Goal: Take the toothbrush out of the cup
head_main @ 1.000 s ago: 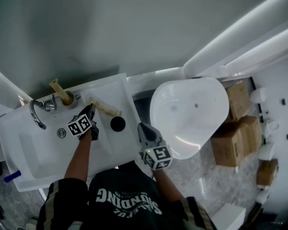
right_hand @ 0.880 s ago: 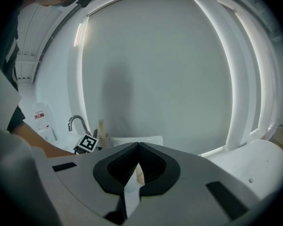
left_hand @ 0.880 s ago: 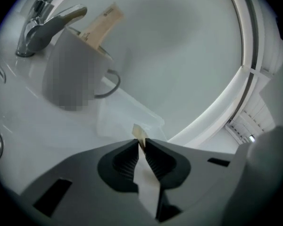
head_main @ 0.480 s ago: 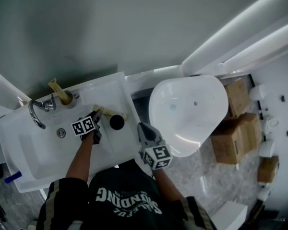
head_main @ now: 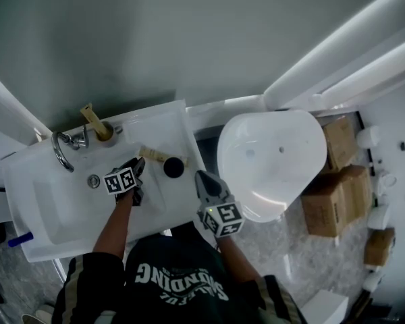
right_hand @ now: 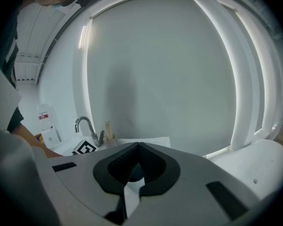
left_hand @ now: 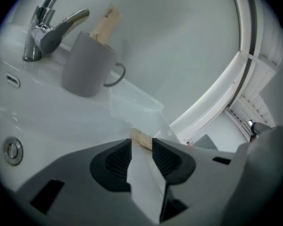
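A grey cup (left_hand: 87, 62) stands by the faucet (left_hand: 47, 25) on the white sink counter (head_main: 162, 123), with one tan wrapped toothbrush (left_hand: 105, 23) upright in it. A second toothbrush in clear wrapping (left_hand: 137, 108) lies flat on the counter to the cup's right. Its tan end sits between the pads of my left gripper (left_hand: 142, 142), whose jaws are opening and no longer press on it. In the head view the left gripper (head_main: 138, 165) is just short of that toothbrush (head_main: 154, 155). My right gripper (head_main: 206, 181) hangs off the counter's right edge, shut and empty (right_hand: 138, 146).
A black round object (head_main: 173, 167) lies on the counter right of the lying toothbrush. The basin has a drain (head_main: 94, 180). A white toilet (head_main: 270, 157) stands to the right, with cardboard boxes (head_main: 331, 181) beyond it. A blue item (head_main: 20, 239) sticks out at the far left.
The left gripper brought the wrapped toothbrush away from the cup and down onto the counter, then its jaws spread off it. The right gripper has stayed put.
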Available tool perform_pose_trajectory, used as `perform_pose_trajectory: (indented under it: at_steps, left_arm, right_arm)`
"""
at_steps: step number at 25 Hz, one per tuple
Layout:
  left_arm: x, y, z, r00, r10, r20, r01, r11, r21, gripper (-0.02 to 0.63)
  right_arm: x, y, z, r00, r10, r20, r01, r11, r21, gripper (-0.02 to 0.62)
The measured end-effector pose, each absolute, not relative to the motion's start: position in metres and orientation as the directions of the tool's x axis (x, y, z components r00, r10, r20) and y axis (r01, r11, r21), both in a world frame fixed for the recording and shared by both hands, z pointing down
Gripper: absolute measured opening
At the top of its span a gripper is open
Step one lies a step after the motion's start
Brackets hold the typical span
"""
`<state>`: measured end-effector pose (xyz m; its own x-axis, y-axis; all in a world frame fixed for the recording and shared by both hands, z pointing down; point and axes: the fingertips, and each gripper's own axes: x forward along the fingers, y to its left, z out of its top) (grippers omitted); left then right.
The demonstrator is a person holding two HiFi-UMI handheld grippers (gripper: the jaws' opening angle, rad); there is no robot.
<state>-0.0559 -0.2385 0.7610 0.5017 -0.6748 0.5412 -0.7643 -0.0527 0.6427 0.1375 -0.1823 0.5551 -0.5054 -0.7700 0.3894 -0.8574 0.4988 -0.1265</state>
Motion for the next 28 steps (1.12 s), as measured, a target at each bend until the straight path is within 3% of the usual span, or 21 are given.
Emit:
perform_pose_trajectory:
  at_steps: [14, 24, 28]
  left_arm:
    - [-0.116, -0.207, 0.676, 0.400, -0.786, 0.470, -0.902, -0.246, 0.356, 0.121]
    - [-0.175, -0.176, 0.603, 0.268, -0.894, 0.360, -0.945, -0.171, 0.278, 0.094]
    - [-0.189, -0.163, 0.588, 0.229, -0.913, 0.338, -0.954, -0.141, 0.264, 0.000]
  right_arm:
    - [0.050, -0.174, 0.539, -0.635, -0.701, 0.324, -0.764, 0.631, -0.134, -0.003]
    - [-0.031, -0.168, 0.527, -0.743, -0.615, 0.264, -0.657, 0.745, -0.115, -0.003]
    - [-0.053, -0.170, 0.524, -0.774, -0.580, 0.252, -0.620, 0.776, -0.115, -0.003]
